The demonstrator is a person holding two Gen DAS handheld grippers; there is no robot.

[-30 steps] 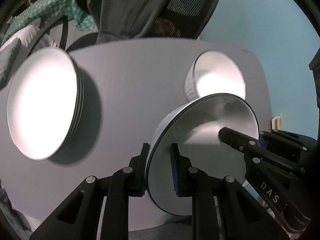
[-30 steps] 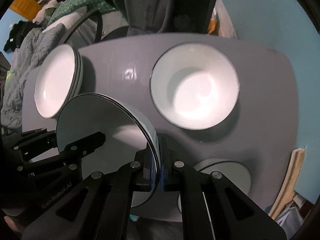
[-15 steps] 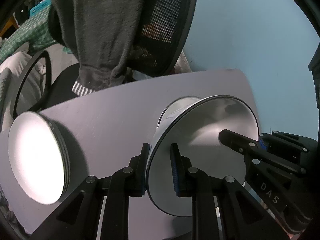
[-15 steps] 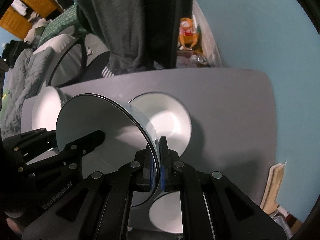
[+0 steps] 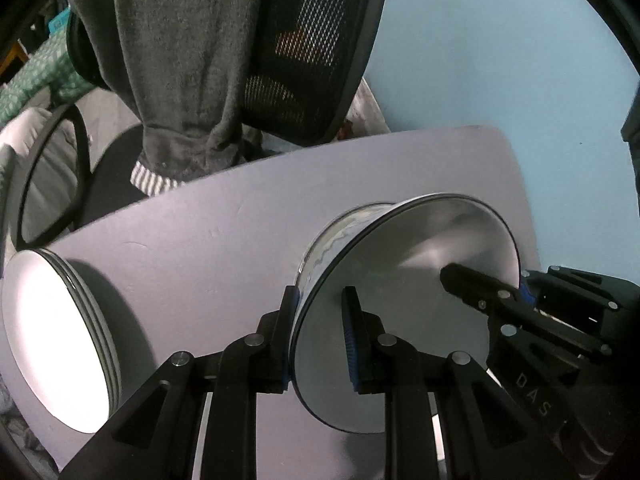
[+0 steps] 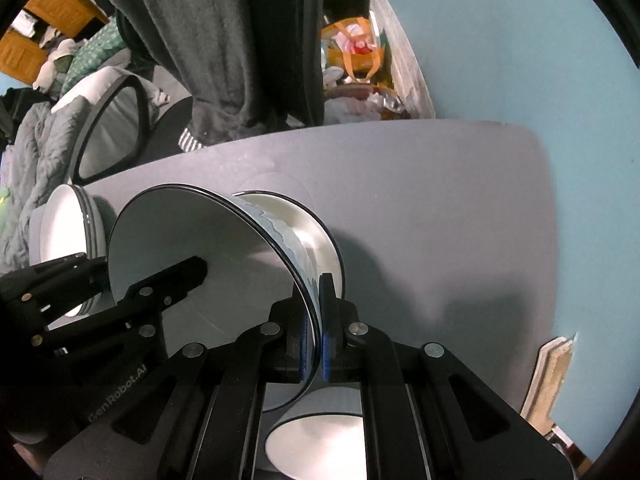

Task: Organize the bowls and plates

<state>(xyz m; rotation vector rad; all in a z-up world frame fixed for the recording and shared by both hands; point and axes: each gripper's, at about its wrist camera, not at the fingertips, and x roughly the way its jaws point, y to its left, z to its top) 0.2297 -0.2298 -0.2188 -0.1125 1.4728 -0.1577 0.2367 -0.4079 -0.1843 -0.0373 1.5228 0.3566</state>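
Observation:
Both grippers hold one white bowl (image 5: 416,312) with a dark rim and blue pattern outside. My left gripper (image 5: 320,332) is shut on its left rim; my right gripper (image 6: 318,328) is shut on its right rim (image 6: 280,248). The held bowl sits low over a second white bowl (image 6: 316,236) on the grey table (image 6: 440,208), mostly hiding it. A stack of white plates (image 5: 52,352) lies at the table's left, also in the right wrist view (image 6: 68,216). Another white bowl (image 6: 316,444) shows below the right gripper.
An office chair (image 5: 312,40) draped with a grey garment (image 5: 180,60) stands behind the table. A blue wall (image 6: 500,40) is on the right. Bedding (image 6: 32,152) and clutter lie at the far left.
Both grippers moved forward and lower with the held bowl. It now covers the bowl on the table, which was plainly visible beyond it a second ago.

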